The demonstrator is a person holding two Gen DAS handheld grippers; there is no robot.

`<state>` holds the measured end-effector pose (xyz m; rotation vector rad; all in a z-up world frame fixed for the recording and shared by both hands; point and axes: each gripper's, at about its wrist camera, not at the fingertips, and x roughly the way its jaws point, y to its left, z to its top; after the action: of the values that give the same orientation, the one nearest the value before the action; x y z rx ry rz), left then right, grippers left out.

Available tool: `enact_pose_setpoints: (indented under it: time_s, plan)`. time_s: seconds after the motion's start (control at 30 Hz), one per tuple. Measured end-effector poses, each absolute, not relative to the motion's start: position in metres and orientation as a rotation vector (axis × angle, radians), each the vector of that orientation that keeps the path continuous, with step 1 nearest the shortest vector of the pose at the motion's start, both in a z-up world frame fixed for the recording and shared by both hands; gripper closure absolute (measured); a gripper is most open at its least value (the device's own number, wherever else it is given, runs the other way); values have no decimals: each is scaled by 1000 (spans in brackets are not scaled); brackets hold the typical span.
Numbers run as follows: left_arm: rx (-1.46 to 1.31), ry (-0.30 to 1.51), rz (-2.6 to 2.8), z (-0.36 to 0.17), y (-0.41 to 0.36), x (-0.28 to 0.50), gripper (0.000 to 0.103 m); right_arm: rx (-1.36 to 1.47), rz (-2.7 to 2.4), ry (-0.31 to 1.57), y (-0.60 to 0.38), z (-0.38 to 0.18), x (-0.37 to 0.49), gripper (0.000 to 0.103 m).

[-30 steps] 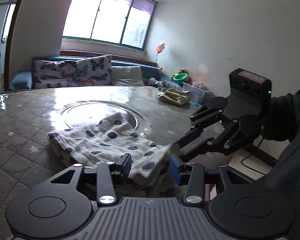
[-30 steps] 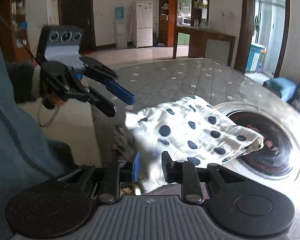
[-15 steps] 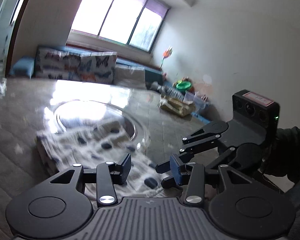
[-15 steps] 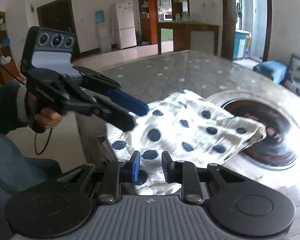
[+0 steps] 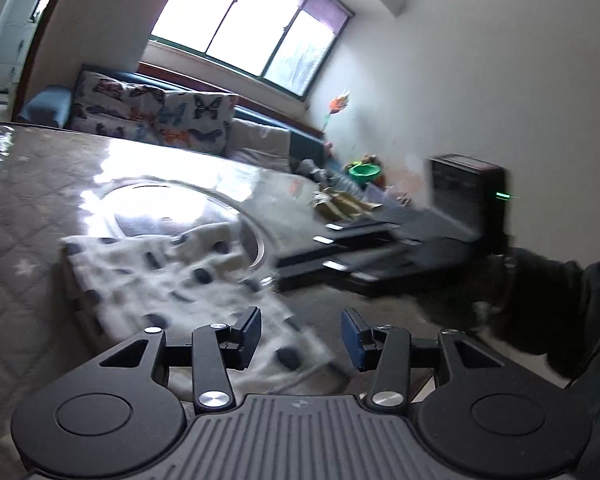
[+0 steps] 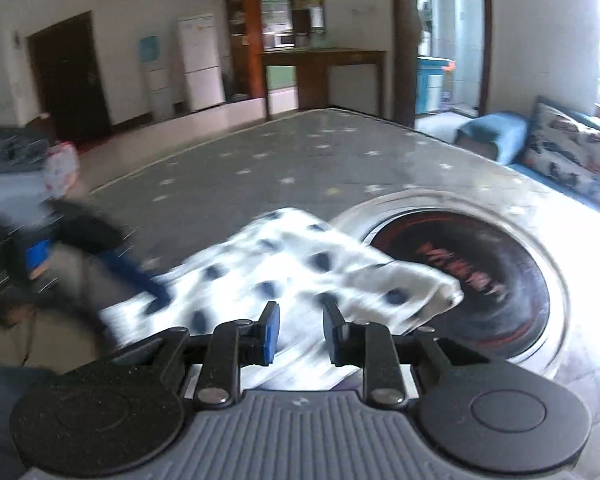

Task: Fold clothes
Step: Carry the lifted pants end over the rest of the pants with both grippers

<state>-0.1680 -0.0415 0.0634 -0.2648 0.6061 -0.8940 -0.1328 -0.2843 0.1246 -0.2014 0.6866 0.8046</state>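
Note:
A white cloth with dark spots (image 5: 172,276) (image 6: 292,264) lies folded on the grey star-quilted table (image 5: 20,208) (image 6: 240,176), partly over a round glass inset (image 5: 160,204) (image 6: 480,264). My left gripper (image 5: 300,338) hovers open above the cloth's near edge with nothing between its fingers. In the right wrist view it is a blur (image 6: 132,276) at the cloth's left edge. My right gripper (image 6: 300,332) has its jaws narrow, with the cloth's near edge showing in the gap. In the left wrist view it is a blur (image 5: 280,272), tips at the cloth's right edge.
A yellowish garment (image 5: 340,200) lies at the table's far right. A sofa with butterfly cushions (image 5: 152,116) stands behind the table under the window. A person's dark sleeve (image 5: 540,300) is at the right. The table's near edge runs just below both grippers.
The cloth corner that my right gripper held up has come down flat onto the table. My left gripper has tilted and swung leftward. Both are blurred by motion now.

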Motion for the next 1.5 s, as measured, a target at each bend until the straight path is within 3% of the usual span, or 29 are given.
enact_pose_setpoints:
  time_s: [0.43,0.57,1.13,1.33,1.5]
  plan:
    - [-262,723,-901,34,-56,-171,55,-230,625,753,-269,87,-61,80]
    - [-265,713,-898,39,-56,-177,53,-259,705,728,-249,98,-64,68]
    - [-279,686,-887,46,-50,-200,49,-456,883,732,-143,83,-45,65]
    - [-261,667,-858,52,-34,-213,49,-346,832,771,-170,94,-25,65]
    - [-253,686,-816,48,-16,-222,47,-258,751,829,-223,98,-15,58]
